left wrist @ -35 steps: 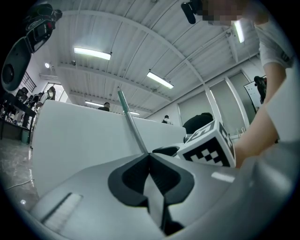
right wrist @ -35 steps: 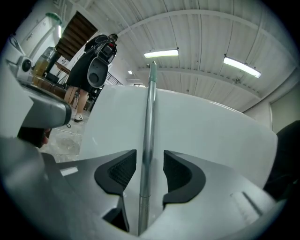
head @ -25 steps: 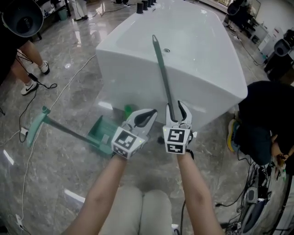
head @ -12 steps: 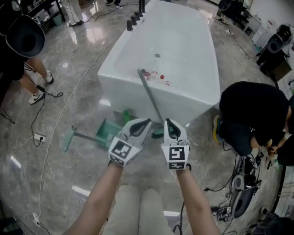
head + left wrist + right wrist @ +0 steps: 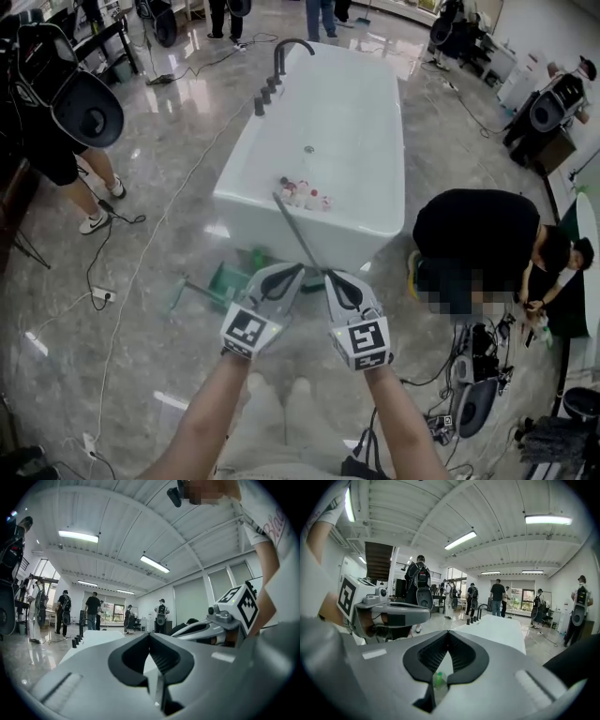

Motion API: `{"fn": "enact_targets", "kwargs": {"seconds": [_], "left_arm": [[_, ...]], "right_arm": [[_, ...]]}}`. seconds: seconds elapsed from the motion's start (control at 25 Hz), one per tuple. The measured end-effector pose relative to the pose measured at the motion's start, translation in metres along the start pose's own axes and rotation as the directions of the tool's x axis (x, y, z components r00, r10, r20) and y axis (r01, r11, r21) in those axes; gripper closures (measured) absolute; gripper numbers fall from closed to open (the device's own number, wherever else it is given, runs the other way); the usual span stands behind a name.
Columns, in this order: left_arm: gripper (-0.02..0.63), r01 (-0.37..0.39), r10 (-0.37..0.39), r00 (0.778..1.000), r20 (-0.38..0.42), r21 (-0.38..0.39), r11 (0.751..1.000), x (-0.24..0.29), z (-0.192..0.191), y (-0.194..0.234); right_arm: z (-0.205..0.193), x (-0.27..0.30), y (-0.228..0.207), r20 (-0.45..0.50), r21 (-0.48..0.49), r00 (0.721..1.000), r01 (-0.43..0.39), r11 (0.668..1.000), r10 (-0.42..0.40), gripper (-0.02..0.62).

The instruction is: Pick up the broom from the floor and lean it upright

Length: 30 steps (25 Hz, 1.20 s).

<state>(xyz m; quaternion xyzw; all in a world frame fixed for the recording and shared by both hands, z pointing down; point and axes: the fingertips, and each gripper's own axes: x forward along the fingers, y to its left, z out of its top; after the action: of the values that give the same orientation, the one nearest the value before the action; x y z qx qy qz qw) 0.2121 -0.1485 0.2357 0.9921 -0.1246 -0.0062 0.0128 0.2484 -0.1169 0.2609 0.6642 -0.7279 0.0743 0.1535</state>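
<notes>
1. Just ahead of both sets of jaws: the broom [image 5: 298, 230], slanting up and away, thin grey handle resting against the near wall of the white bathtub [image 5: 347, 122]. Lower end hidden behind the two grippers, so no telling how it sits on the floor.
2. Judged light and stiff: a long, hard, narrow pole, probably smooth. Likely to slide sideways along the glossy tub edge or skid at its foot on the polished floor [image 5: 141, 309].
3. Best taken low to mid handle, jaws square across the pole, should the lean need correcting. Little squeeze called for, only enough to stop it twisting.
4. Left gripper [image 5: 284, 275]: jaws closed tip to tip in its own view [image 5: 150, 637], with nothing between them. Only the pale tub top [image 5: 93, 641] showing beyond.
5. Right gripper [image 5: 336, 281]: jaws likewise closed [image 5: 448, 634], pads meeting at the tips and gripping nothing. A small green thing [image 5: 437, 679] glimpsed through the gap below the tips, too little of it to name.
6. From the head view, the handle's lowest visible stretch runs between the two grippers, nearer the right jaws. No grip on it evident, and the lean appears made.
7. Left of the left jaws, down on the floor: a green dustpan [image 5: 225, 281], well apart from the tub.
</notes>
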Motion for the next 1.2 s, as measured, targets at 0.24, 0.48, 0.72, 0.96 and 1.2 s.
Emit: {"fn": "enact_targets", "kwargs": {"seconds": [0.24, 0.48, 0.72, 0.96, 1.2], "left_arm": [[0.606, 0.040, -0.041, 0.999, 0.028, 0.029, 0.999, -0.006, 0.068, -0.025], [0.606, 0.043, -0.045, 0.998, 0.043, 0.048, 0.998, -0.016, 0.109, -0.039], [0.606, 0.026, -0.030, 0.995, 0.091, 0.049, 0.998, -0.013, 0.120, -0.041], [0.606, 0.019, -0.026, 0.994, 0.106, 0.063, 0.998, -0.012, 0.129, -0.039], [0.606, 0.016, -0.023, 0.995, 0.099, 0.072, 0.997, -0.013, 0.127, -0.048]], "right_arm": [[0.058, -0.041, 0.008, 0.064, -0.009, 0.998, -0.015, 1.000, 0.016, 0.594], [0.105, -0.067, 0.005, 0.117, -0.012, 0.993, 0.011, 1.000, -0.009, 0.594], [0.109, -0.075, -0.006, 0.150, -0.016, 0.988, 0.036, 0.999, -0.034, 0.595], [0.117, -0.075, -0.002, 0.168, -0.032, 0.985, 0.046, 0.998, -0.040, 0.595], [0.118, -0.084, -0.003, 0.183, -0.033, 0.982, 0.059, 0.998, -0.052, 0.595]]}}
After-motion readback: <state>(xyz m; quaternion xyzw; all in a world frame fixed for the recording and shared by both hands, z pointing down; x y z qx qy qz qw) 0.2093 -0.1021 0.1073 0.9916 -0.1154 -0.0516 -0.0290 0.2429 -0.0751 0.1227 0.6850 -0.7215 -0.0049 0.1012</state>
